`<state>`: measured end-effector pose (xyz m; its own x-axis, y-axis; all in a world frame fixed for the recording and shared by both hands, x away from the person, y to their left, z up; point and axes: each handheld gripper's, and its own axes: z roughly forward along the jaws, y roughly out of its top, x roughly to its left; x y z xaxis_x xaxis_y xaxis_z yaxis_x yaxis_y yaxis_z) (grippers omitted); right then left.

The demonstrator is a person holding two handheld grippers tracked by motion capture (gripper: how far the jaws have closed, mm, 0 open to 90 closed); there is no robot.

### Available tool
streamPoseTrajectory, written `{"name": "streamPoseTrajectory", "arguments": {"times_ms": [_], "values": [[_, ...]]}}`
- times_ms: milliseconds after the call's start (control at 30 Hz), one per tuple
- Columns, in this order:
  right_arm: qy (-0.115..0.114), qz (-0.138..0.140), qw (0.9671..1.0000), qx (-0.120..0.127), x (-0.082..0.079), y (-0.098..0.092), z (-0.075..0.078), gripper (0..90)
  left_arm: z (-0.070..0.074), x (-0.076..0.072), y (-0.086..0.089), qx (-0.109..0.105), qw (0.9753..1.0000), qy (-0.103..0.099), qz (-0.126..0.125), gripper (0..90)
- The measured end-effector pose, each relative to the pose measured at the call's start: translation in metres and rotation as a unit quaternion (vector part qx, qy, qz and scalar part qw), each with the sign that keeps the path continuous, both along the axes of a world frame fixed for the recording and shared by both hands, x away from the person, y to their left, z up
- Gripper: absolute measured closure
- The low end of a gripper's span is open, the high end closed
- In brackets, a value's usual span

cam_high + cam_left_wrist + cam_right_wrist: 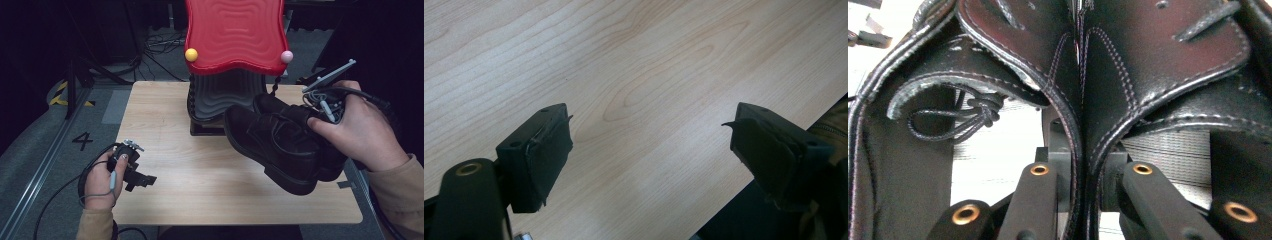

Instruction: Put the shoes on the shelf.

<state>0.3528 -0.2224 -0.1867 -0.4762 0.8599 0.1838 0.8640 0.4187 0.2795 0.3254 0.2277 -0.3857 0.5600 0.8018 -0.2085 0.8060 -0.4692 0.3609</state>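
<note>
The table [200,170] was a pale wooden top with rounded corners, standing on a grey floor [45,150]. A rack [220,107] with a black base, grey wavy shelves and a red wavy top stood at the middle of its far edge.

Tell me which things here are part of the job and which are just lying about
In the job:
- pair of black shoes, pinched together at their inner sides
- right gripper, shut on them
- red shoe rack, right behind the shoes

Not in use:
- left gripper, open over the table
- cables on the floor
</note>
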Motion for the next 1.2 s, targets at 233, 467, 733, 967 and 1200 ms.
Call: {"name": "streamPoseTrajectory", "arguments": {"times_ms": [233, 467, 733, 967, 1200], "values": [[-0.006, 0.0, 1.0, -0.001, 0.004, 0.002, 0.017, 81.5, 0.0, -0.001, 0.002, 0.0, 1.0, -0.002, 0.004, 17.3], [-0.008, -0.003, 1.0, -0.001, 0.003, 0.005, 0.047, 81.7, 0.001, -0.001, 0.004, -0.003, 1.0, -0.004, 0.006, 17.3], [-0.003, 0.003, 1.0, 0.004, 0.005, 0.008, 0.072, 81.6, 0.002, -0.001, 0.002, -0.003, 1.0, -0.003, -0.002, 17.3], [0.008, 0.001, 1.0, -0.002, 0.007, 0.012, 0.082, 81.5, 0.003, -0.001, 0.005, -0.008, 0.9999, -0.006, 0.004, 17.3], [-0.001, 0.003, 1.0, 0.009, 0.003, 0.013, 0.102, 81.5, 0.003, -0.002, 0.007, -0.009, 0.9999, -0.007, 0.006, 17.3]]}}
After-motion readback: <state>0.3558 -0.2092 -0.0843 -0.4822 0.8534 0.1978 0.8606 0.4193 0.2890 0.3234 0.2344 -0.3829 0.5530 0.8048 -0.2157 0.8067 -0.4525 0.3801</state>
